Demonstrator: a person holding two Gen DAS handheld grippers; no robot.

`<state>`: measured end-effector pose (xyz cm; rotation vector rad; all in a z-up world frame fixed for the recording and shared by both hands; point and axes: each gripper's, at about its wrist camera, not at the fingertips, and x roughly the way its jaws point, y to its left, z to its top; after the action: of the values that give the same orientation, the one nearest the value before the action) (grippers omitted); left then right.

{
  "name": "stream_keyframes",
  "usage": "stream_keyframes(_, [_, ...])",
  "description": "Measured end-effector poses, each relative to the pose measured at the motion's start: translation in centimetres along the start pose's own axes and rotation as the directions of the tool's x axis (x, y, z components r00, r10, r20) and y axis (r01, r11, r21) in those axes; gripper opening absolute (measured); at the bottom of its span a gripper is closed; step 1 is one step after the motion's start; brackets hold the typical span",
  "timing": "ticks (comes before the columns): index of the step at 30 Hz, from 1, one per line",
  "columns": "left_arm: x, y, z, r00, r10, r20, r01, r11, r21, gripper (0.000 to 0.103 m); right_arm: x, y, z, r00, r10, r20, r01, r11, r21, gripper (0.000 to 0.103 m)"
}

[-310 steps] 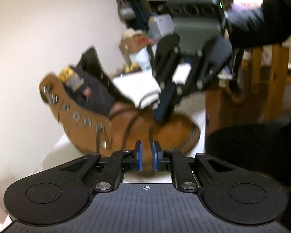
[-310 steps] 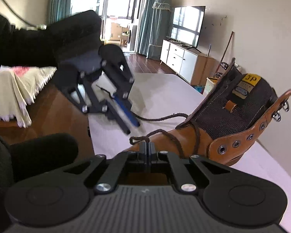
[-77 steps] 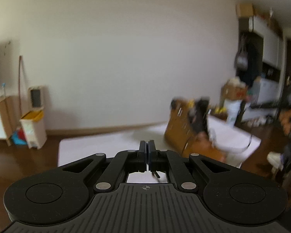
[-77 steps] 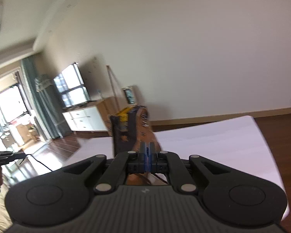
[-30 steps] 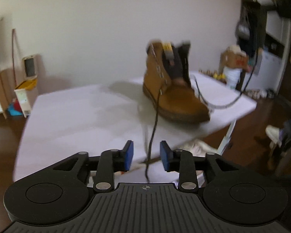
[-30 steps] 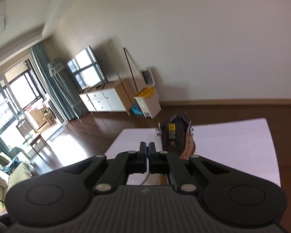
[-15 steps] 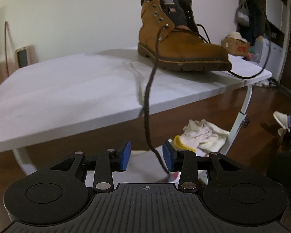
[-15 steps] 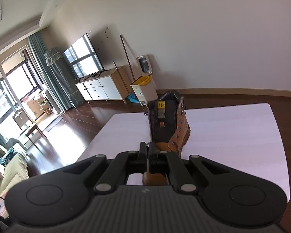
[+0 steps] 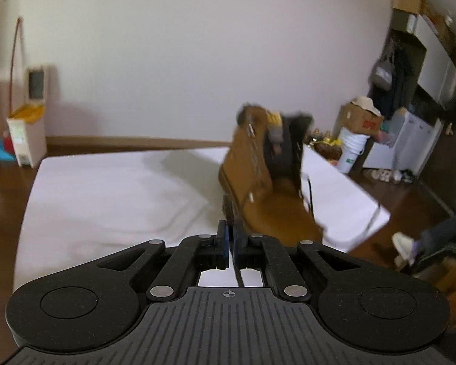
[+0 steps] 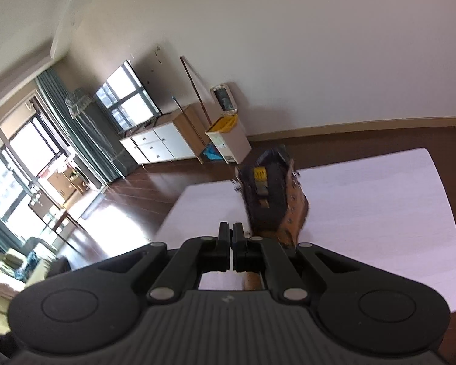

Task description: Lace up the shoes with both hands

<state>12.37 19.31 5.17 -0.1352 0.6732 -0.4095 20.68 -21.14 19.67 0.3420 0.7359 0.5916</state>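
Note:
A tan lace-up boot (image 9: 258,182) stands on the white table (image 9: 106,197), blurred in the left wrist view. My left gripper (image 9: 230,228) is shut on a dark lace (image 9: 228,208) that runs from the boot's near side down into the jaws. A second lace strand (image 9: 309,191) leaves the boot's far side toward the table's right edge; its end is hidden. In the right wrist view the boot (image 10: 273,200) faces me tongue-on, just beyond my right gripper (image 10: 231,228). That gripper is shut, and no lace shows between its fingers.
A bin with a yellow lid (image 9: 25,133) stands by the wall, beside a white TV cabinet (image 10: 161,143). A cardboard box (image 9: 361,118) and a white bucket (image 9: 352,152) sit right of the table. A person's foot in a white shoe (image 9: 405,246) rests on the floor.
My left gripper has shut on the lace and risen from below the table's edge to above the tabletop. The right wrist view has rolled slightly, and the boot looks a little farther off.

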Motion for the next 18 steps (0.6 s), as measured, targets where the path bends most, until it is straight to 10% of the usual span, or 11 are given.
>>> stream_keyframes(10, [11.0, 8.1, 3.1, 0.984, 0.044, -0.175, -0.041, 0.999, 0.017, 0.005, -1.4, -0.4, -0.9, 0.992, -0.114, 0.057, 0.110, 0.991, 0.074, 0.002])
stream_keyframes(13, [12.6, 9.3, 1.8, 0.975, 0.112, -0.191, -0.106, 0.993, 0.042, 0.038, -1.2, -0.8, -2.2, 0.987, -0.153, 0.045, 0.148, 0.983, 0.111, 0.002])
stream_keyframes(18, [10.4, 8.3, -0.9, 0.967, 0.208, -0.147, -0.204, 0.978, 0.046, 0.039, 0.2, -1.6, -3.0, 0.988, -0.155, 0.011, 0.151, 0.977, 0.153, 0.002])
